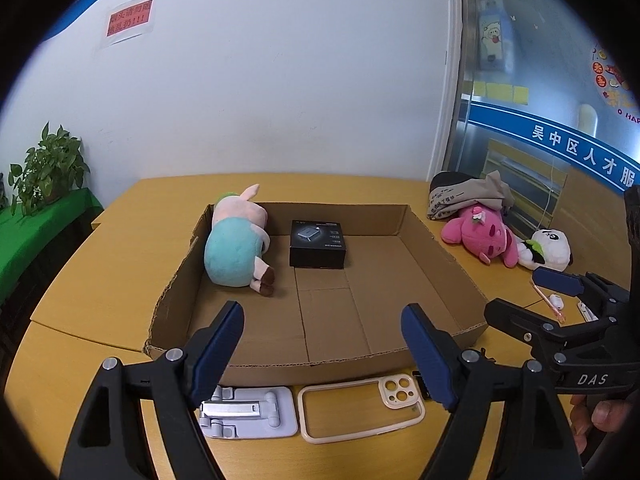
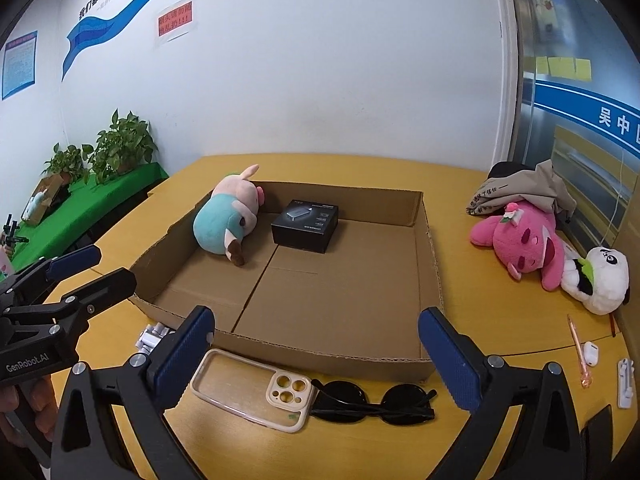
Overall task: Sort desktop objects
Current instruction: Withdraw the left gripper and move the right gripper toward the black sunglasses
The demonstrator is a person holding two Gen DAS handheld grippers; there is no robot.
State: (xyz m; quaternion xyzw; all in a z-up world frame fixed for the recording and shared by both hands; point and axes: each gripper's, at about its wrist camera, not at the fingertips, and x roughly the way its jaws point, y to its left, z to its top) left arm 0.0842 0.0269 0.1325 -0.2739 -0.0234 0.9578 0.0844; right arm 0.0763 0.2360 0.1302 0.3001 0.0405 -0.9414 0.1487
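A shallow cardboard box (image 1: pixel 436 264) (image 2: pixel 430 248) lies on the yellow table; inside it are a pig plush in a teal shirt (image 1: pixel 236 248) (image 2: pixel 224 220) and a small black box (image 1: pixel 318 246) (image 2: pixel 306 226). In front of the box lie a white phone stand (image 1: pixel 250 412), a cream phone case (image 1: pixel 360 408) (image 2: pixel 252 390) and black sunglasses (image 2: pixel 372 398). My left gripper (image 1: pixel 324 348) is open above the stand and case, holding nothing. My right gripper (image 2: pixel 316 356) is open above the case and sunglasses, holding nothing.
Right of the box lie a pink plush (image 1: pixel 480 236) (image 2: pixel 520 240), a panda plush (image 1: pixel 548 250) (image 2: pixel 600 280), a bundle of cloth (image 2: pixel 524 188), a pink pen (image 2: pixel 578 352), a white earbud case (image 2: pixel 591 353) and a small white holder (image 2: pixel 625 382). Potted plants (image 2: pixel 120 146) stand on a green-covered shelf at left.
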